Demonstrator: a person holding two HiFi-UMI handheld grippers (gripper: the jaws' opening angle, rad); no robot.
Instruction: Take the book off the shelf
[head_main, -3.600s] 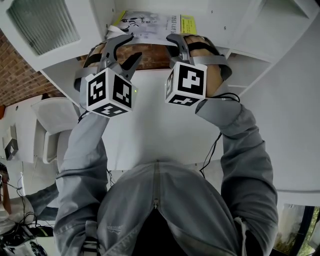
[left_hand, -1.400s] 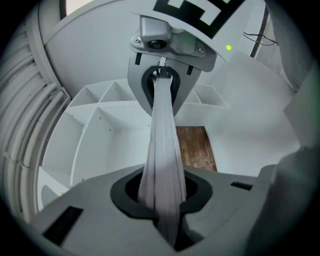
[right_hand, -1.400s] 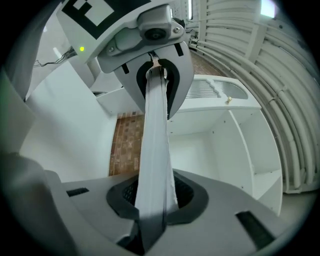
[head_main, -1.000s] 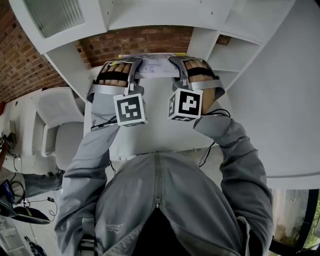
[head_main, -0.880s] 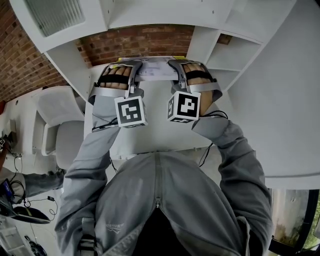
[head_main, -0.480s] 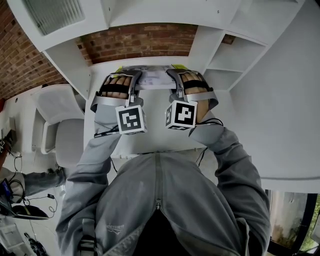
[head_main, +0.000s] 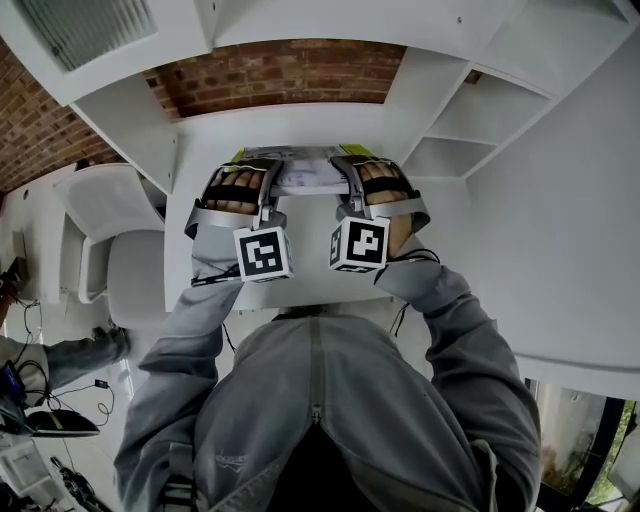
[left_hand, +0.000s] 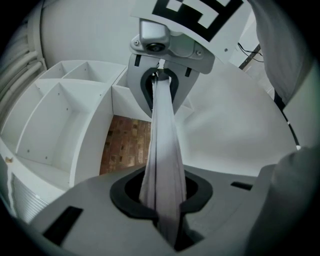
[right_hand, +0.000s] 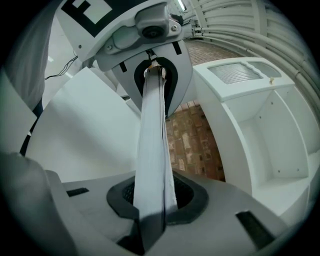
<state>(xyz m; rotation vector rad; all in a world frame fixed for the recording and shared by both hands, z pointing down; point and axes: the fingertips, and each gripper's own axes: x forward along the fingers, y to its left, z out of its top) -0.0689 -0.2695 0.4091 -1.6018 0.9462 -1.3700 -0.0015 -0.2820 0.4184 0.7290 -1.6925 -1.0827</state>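
A thin book (head_main: 306, 171) with a pale cover and yellow corners hangs flat between my two grippers, above the white desk (head_main: 300, 125). My left gripper (head_main: 268, 172) is shut on its left edge and my right gripper (head_main: 345, 170) on its right edge. In the left gripper view the book (left_hand: 163, 150) runs edge-on from my jaws (left_hand: 168, 220) to the other gripper (left_hand: 161, 82). The right gripper view mirrors this: the book (right_hand: 152, 150) is pinched at my jaws (right_hand: 149, 220) and at the far gripper (right_hand: 153, 70). The book is out of the shelf.
White shelf compartments (head_main: 470, 120) stand at the right and above the desk, with a brick wall (head_main: 280, 70) behind. A white chair (head_main: 105, 225) stands left of the desk. Cables and another person's leg (head_main: 60, 360) are on the floor at the left.
Both grippers have come down together with the book, from the shelf level toward the desk top. The grip on both edges is unchanged.
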